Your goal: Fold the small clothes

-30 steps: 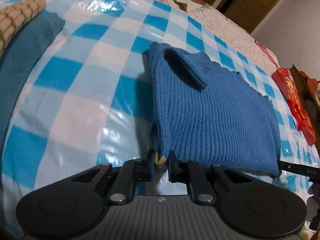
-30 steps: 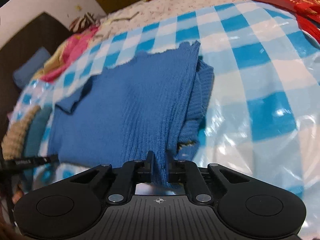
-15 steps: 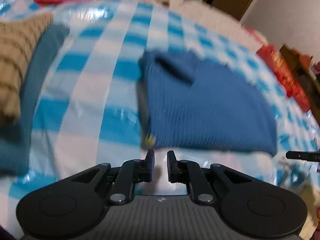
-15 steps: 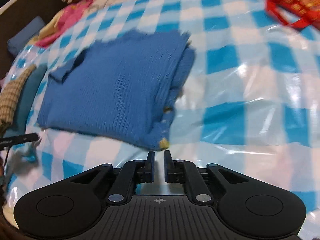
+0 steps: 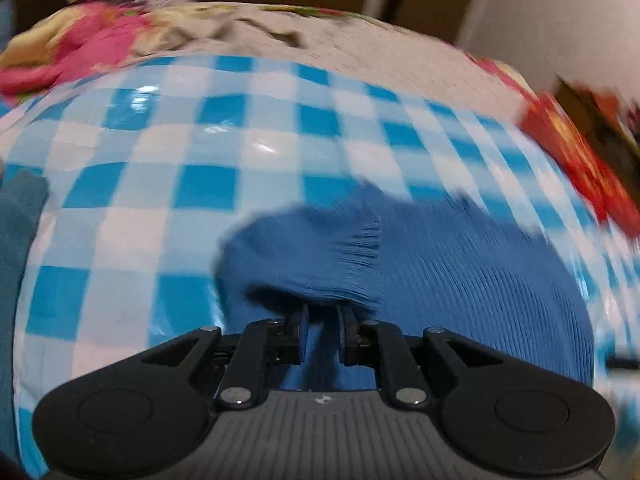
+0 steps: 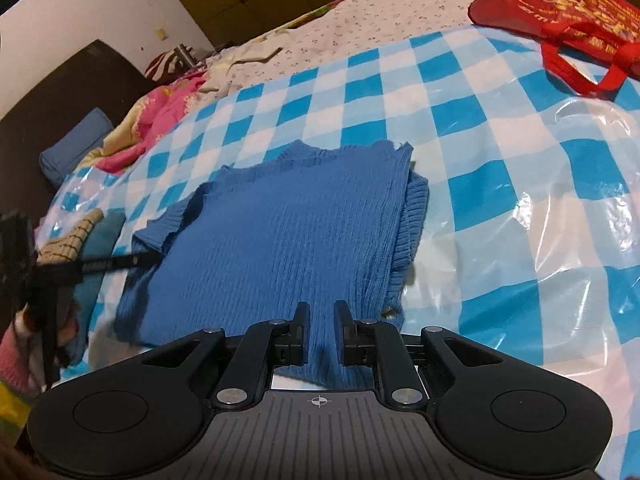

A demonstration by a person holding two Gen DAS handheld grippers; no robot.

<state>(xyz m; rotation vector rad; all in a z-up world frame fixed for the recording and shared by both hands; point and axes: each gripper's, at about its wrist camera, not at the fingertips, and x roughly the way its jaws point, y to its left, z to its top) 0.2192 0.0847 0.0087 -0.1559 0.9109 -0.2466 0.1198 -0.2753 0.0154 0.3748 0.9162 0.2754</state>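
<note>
A blue ribbed sweater (image 6: pixel 288 240) lies folded flat on the blue-and-white checked sheet (image 6: pixel 480 120). In the blurred left wrist view the sweater (image 5: pixel 460 280) fills the lower middle. Its folded sleeve cuff (image 5: pixel 344 256) lies just past the tips of my left gripper (image 5: pixel 325 312), whose jaws are opening a narrow gap with no cloth pinched. The right wrist view shows that left gripper (image 6: pixel 140 258) reaching in from the left to the sleeve. My right gripper (image 6: pixel 322 312) hangs over the sweater's near edge, slightly open and empty.
A red bag (image 6: pixel 560 12) lies at the far right of the bed. Tan checked (image 6: pixel 76 236) and teal folded clothes (image 5: pixel 16 240) sit at the left. Pink floral bedding (image 6: pixel 168 96) and a blue pillow (image 6: pixel 76 148) lie beyond. A hand in a pink sleeve (image 6: pixel 16 360) holds the left gripper.
Both grippers let go of the sweater's near corners. The left then swung over the sweater to the sleeve cuff. The right drew back, then came over the near edge.
</note>
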